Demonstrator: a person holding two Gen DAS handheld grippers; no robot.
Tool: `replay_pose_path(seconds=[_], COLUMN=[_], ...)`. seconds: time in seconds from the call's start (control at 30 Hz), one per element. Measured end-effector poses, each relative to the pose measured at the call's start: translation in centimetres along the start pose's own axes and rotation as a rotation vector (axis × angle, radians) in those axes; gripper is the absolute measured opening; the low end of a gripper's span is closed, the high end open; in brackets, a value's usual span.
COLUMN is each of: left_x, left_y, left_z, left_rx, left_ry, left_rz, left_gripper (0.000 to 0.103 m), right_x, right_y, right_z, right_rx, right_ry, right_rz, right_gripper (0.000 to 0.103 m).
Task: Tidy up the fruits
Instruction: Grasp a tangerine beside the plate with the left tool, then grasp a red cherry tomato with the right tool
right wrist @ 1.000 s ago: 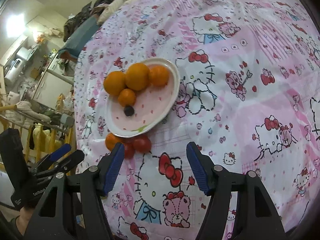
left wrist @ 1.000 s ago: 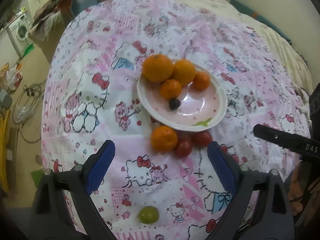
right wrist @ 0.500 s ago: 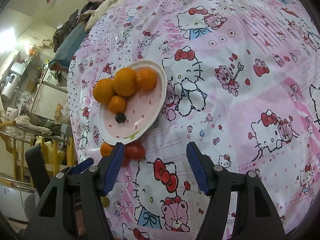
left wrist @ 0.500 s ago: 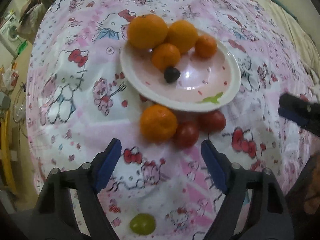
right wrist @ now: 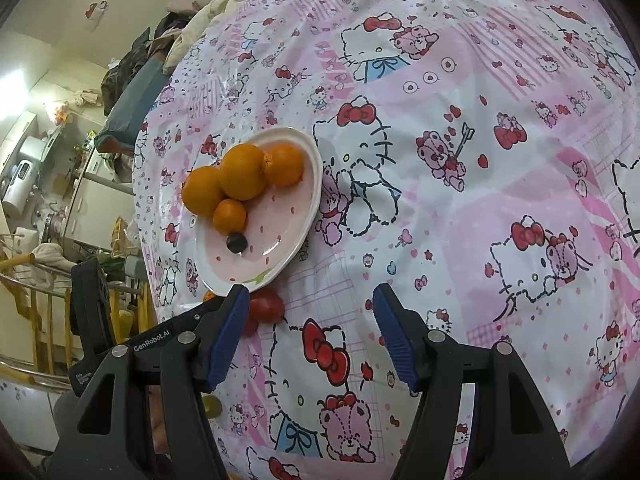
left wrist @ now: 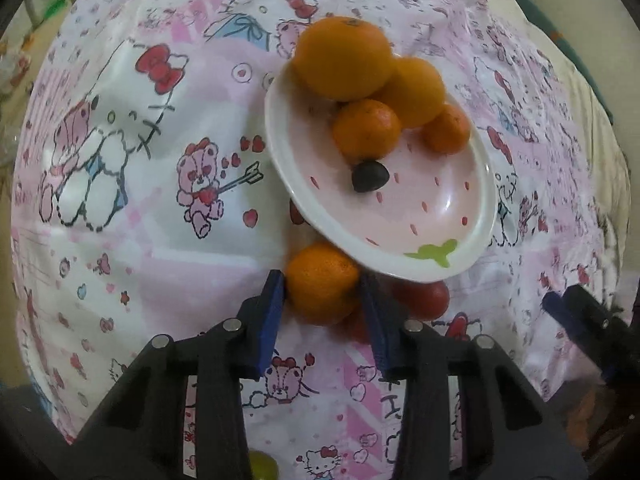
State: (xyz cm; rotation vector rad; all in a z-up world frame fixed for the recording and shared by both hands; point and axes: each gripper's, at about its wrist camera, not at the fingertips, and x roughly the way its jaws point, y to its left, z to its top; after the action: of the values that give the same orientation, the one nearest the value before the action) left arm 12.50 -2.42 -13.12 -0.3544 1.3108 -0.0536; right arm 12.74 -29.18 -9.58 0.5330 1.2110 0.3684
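A pink plate [left wrist: 486, 200] on the Hello Kitty cloth holds several oranges [left wrist: 344, 58] and a dark plum [left wrist: 370, 176]. It also shows in the right wrist view [right wrist: 296, 240]. Just in front of the plate lies a loose orange [left wrist: 322, 282], and my left gripper [left wrist: 323, 304] has its blue pads against both sides of it. Red tomatoes [left wrist: 424, 298] lie right of that orange, partly behind the right finger. My right gripper [right wrist: 308, 336] is open and empty above the cloth, with a tomato [right wrist: 267, 306] by its left finger.
A green fruit [left wrist: 262, 466] lies on the cloth under my left gripper. The other gripper [left wrist: 588, 328] shows at the right edge of the left wrist view. The bed edge, a wooden rail [right wrist: 36, 308] and room clutter lie to the left in the right wrist view.
My left gripper moved forward and down to the loose orange and closed its fingers onto it. My right gripper stayed open and drifted slightly.
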Motion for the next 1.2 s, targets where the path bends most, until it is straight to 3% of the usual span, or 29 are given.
replay_pose_path(seconds=[0.27, 0.7, 0.87, 0.93, 1.2], left_x=[-1.6, -7.5, -8.2, -8.3, -8.1], left_y=[0.6, 1.4, 1.9, 2.1, 2.3], left_z=[-0.4, -1.5, -1.7, -1.8, -2.0], left_rx=[0.005, 0.05, 0.042, 0.034, 0.052], left_ry=[-0.016, -0.145, -0.146, -0.144, -0.129], left_rz=[0.002, 0.025, 0.011, 0.012, 0.005], left_gripper=[0.032, 0.032, 0.033, 0.033, 0.032], right_x=[0.0, 1.1, 2.1, 2.7, 7.6], right_y=[0.0, 0.8, 0.4, 0.2, 3.4], right_z=[0.0, -0.4, -0.2, 0.0, -0.3], right_rx=[-0.013, -0.044, -0.014, 0.001, -0.148], right_ry=[-0.005, 0.021, 0.058, 0.082, 0.205], right_rz=[-0.011, -0.03, 0.01, 0.033, -0.002], right_gripper=[0.068, 0.068, 0.067, 0.058, 0.048])
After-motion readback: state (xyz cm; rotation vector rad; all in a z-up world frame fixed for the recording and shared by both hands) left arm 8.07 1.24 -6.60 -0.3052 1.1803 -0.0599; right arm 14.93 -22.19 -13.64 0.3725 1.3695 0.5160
